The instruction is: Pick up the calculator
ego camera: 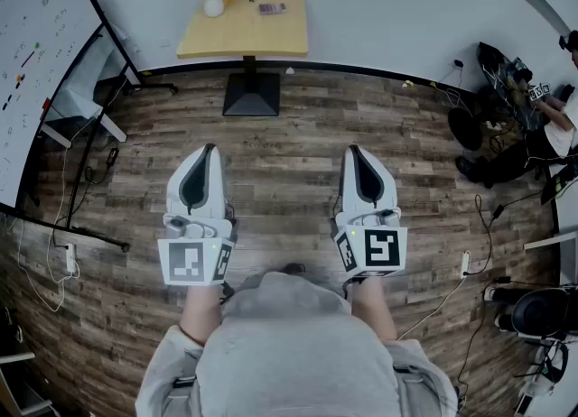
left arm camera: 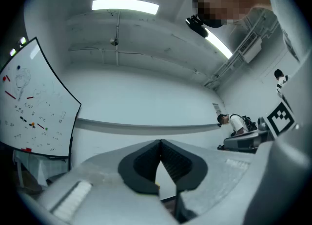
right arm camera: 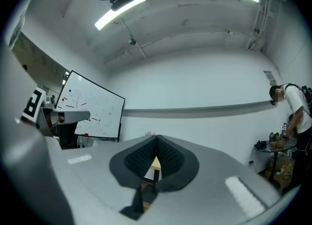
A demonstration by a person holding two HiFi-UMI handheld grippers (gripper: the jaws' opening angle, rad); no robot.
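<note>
Reach hadn't even started: the left fingers (ego camera: 209,152) and right fingers (ego camera: 355,152) were both shut tight and empty, well apart from the calculator (ego camera: 272,8) lying on the surface (ego camera: 244,41) across the floor, so the next move looked like walking over and opening one.

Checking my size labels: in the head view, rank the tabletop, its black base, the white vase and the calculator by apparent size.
1. tabletop
2. black base
3. white vase and calculator: about alike, not ranked.
</note>
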